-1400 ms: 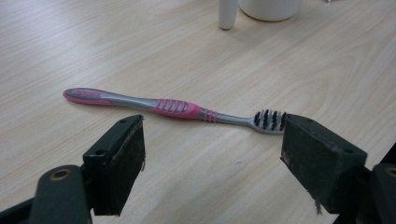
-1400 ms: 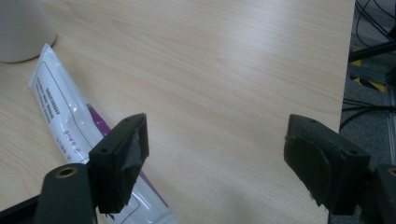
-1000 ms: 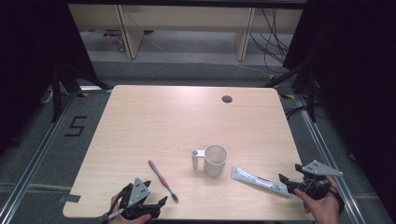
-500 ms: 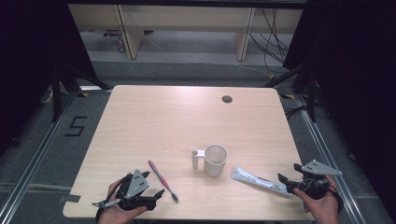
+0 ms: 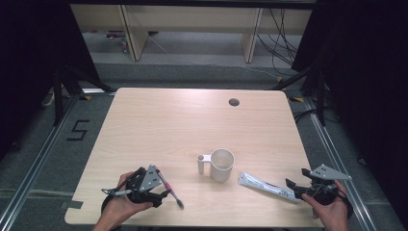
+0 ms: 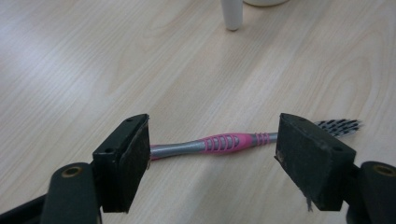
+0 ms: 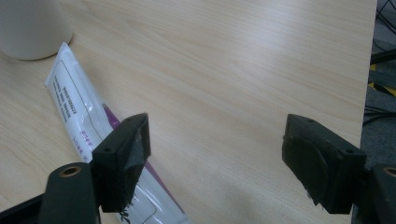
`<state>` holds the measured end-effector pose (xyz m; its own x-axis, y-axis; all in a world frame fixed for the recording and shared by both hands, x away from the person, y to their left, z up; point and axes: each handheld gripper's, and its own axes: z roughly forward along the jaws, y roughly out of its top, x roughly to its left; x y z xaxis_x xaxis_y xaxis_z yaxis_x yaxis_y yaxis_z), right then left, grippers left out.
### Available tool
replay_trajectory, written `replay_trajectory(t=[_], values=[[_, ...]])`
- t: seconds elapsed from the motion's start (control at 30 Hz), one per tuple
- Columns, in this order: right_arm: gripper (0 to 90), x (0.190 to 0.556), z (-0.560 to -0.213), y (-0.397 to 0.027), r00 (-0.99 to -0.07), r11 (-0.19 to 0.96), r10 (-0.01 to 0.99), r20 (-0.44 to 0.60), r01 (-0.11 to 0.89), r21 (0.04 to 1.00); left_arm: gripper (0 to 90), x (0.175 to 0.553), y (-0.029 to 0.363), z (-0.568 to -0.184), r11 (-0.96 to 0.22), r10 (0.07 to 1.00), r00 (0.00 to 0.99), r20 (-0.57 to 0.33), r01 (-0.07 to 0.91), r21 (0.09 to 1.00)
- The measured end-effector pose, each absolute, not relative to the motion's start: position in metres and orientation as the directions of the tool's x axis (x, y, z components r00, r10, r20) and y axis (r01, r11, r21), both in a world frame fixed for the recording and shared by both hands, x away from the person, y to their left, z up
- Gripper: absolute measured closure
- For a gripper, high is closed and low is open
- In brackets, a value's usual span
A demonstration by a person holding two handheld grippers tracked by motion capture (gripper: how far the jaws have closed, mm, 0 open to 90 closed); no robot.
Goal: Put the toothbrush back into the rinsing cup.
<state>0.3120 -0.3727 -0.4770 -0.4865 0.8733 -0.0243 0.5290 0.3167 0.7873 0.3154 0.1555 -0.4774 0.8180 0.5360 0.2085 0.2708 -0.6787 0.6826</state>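
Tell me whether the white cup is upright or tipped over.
Upright. The high view shows the white cup standing on its base on the table, round mouth facing up, handle out to its left.

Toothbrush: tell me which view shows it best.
The left gripper view: the toothbrush lies close up, pink grip and bristles clear, between the open left gripper. The high view shows it small, partly hidden under that gripper. The right gripper view looks at the toothpaste instead.

Left gripper (image 5: 161,196): black body; grey three-cornered plate at 12 o'clock of the hand; thin cable trailing toward 9; blocky black jaws, dark pads, brass-ringed screw holes at each base. Right gripper (image 5: 290,186): same build; grey plate toward 2 o'clock; pads frayed.
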Motion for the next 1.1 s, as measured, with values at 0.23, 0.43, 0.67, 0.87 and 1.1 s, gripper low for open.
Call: replay_trajectory(t=[0.23,0.43,0.67,0.87,1.1], values=[[24.7,0.311,-0.478,-0.37,-0.481,0.301,0.877,-0.005,0.543,0.784,28.1,0.326,0.15,-0.479,-0.779,0.433,0.87,0.237,0.228,0.585],[24.7,0.312,-0.478,-0.371,-0.494,0.3,0.869,0.013,0.549,0.78,29.7,0.337,0.147,-0.479,-0.841,0.36,0.901,0.241,0.202,0.503],[24.8,0.312,-0.478,-0.37,-0.478,0.297,0.878,0.004,0.552,0.779,32.2,0.348,0.14,-0.478,-0.875,0.31,0.919,0.243,0.176,0.452],[24.9,0.313,-0.478,-0.372,-0.496,0.32,0.868,-0.017,0.532,0.784,34.5,0.354,0.136,-0.479,-0.904,0.253,0.938,0.236,0.143,0.402],[25.0,0.313,-0.478,-0.371,-0.498,0.319,0.867,-0.012,0.536,0.782,35.6,0.36,0.133,-0.484,-0.931,0.21,0.954,0.213,0.128,0.343]])
